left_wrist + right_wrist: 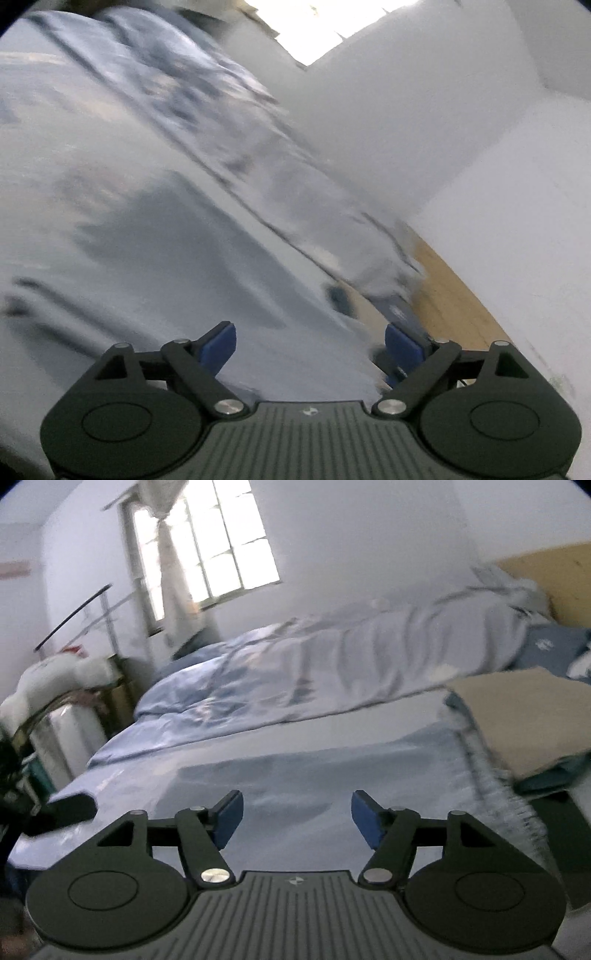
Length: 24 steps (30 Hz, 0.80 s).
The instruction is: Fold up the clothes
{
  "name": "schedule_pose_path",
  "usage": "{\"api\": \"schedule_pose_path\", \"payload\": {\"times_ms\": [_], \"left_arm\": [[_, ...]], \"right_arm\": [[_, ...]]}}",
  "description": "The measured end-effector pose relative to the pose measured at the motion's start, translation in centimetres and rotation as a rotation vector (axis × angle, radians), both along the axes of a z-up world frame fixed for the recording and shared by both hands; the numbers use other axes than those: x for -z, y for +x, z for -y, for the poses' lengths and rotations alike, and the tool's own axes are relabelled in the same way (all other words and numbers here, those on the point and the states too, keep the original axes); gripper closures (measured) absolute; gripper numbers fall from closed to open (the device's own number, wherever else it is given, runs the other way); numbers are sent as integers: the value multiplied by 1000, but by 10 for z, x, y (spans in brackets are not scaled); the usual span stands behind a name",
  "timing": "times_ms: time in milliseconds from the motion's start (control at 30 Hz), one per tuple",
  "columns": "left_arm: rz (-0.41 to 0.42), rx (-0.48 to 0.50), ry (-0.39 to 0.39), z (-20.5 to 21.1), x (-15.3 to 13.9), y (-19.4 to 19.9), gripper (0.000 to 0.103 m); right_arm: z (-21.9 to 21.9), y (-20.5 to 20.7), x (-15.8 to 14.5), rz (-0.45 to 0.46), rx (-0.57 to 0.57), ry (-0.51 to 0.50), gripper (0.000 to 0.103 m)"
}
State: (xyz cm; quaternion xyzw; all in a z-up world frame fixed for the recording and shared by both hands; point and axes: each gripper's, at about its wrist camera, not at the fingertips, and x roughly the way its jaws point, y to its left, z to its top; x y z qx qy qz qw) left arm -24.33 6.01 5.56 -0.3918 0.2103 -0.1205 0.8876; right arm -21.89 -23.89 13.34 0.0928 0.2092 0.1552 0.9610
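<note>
Fabric fills your left wrist view, pale blue garment (155,229) spread ahead of your left gripper (310,345), jaws apart and empty, while your right gripper (297,819), likewise apart, faces it centre-frame, folded stack (517,720) at right.

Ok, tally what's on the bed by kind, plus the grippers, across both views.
grippers: 2, the left gripper and the right gripper, both open
duvet: 1
blue pillow: 1
stack of folded clothes: 1
Total: 5
</note>
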Motion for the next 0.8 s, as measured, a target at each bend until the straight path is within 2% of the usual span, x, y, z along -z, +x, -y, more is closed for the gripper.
{"api": "schedule_pose_path", "payload": {"times_ms": [167,267,333,400,533,800], "left_arm": [[-86,-220,-49,-54,28,-19,12],[-130,-301,-65,-77,37,-27,12],[-148,-334,-60,-86,44,-35,12],[-176,-344,-96,-97,53,-35,12],[-201,-282,-265,-118,79,-29,12],[-212,-163,-317,-118,98,23,10]], "right_arm": [[-48,-14,25,15,-79,-110,32],[-65,-15,32,34,-103,-162,32],[-71,-13,34,42,-108,-158,32],[-76,-10,36,39,-99,-139,32],[-84,-1,40,23,-105,-122,31],[-100,-7,50,43,-177,-182,31]]}}
